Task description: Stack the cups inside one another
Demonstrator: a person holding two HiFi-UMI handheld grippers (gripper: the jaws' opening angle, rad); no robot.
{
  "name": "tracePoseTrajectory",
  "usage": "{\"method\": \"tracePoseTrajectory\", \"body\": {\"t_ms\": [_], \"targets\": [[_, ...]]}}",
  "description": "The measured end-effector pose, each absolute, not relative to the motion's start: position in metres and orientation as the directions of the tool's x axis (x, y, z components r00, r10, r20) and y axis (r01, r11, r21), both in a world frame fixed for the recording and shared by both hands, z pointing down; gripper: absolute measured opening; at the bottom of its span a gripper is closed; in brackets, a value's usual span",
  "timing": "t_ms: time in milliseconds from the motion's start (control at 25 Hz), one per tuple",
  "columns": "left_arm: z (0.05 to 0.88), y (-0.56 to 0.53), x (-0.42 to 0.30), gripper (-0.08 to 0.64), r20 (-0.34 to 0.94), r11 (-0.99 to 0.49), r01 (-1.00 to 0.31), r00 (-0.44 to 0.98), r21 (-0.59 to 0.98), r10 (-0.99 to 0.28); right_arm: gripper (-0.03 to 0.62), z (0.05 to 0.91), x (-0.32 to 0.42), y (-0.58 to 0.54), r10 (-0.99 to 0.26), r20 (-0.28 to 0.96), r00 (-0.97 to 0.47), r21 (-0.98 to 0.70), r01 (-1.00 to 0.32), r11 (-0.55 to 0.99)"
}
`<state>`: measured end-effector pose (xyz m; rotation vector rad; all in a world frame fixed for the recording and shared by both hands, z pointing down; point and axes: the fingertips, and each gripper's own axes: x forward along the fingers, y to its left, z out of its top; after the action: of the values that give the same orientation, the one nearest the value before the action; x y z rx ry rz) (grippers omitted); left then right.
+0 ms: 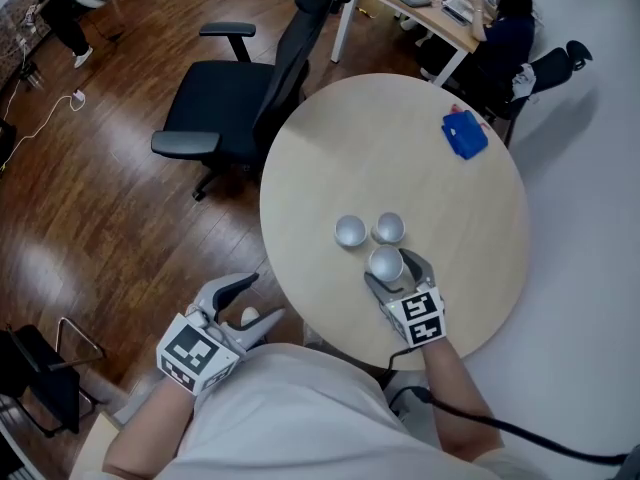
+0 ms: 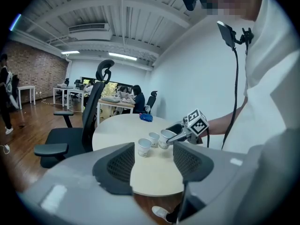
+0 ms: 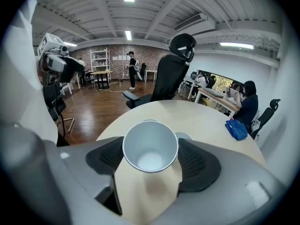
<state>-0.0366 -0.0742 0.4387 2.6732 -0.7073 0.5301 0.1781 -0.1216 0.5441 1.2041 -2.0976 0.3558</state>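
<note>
While the right gripper [image 1: 395, 271] clamps one cup [image 3: 150, 146] upright over the table [image 1: 400, 138], a second cup [image 1: 350, 231] and third cup [image 1: 388, 228] stand side by side just beyond. Left gripper [image 1: 250, 303]: jaws apart, empty, off the table's edge.

Grey left gripper [image 1: 255, 303] and right gripper [image 1: 392, 268], dark mesh pads [image 2: 123, 165], each topped with a white cube [image 1: 195, 353] of black square markers; white short-sleeved shirt [image 1: 300, 408], black cable [image 1: 425, 398] off the right wrist.
</note>
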Motion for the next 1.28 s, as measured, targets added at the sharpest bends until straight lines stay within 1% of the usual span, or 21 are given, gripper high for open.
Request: {"method": "tracePoseTrajectory", "body": {"t_ms": [200, 400, 640, 880, 1280], "targets": [[0.436, -0.083, -0.045, 0.27, 0.417, -0.828, -0.519, 0.815, 0.213, -0.403, 0.365, 0.507, 0.16, -0.146, -0.691, 0.627, -0.36, 0.125, -0.829, 0.545], [0.434, -0.085, -0.059, 0.27, 0.416, -0.827, -0.523, 0.812, 0.206, -0.41, 0.365, 0.503, 0.142, -0.173, -0.714, 0.591, -0.374, 0.13, -0.83, 0.542], [0.439, -0.084, -0.084, 0.27, 0.437, -0.803, -0.559, 0.787, 0.207, -0.435, 0.365, 0.532, 0.133, -0.199, -0.713, 0.599, -0.365, 0.111, -0.844, 0.525], [0.443, -0.087, -0.104, 0.27, 0.458, -0.781, -0.592, 0.762, 0.202, -0.459, 0.371, 0.561, 0.126, -0.206, -0.68, 0.64, -0.358, 0.091, -0.844, 0.529], [0.446, -0.096, -0.099, 0.27, 0.456, -0.786, -0.581, 0.77, 0.209, -0.447, 0.388, 0.561, 0.126, -0.203, -0.678, 0.642, -0.359, 0.092, -0.841, 0.532]]}}
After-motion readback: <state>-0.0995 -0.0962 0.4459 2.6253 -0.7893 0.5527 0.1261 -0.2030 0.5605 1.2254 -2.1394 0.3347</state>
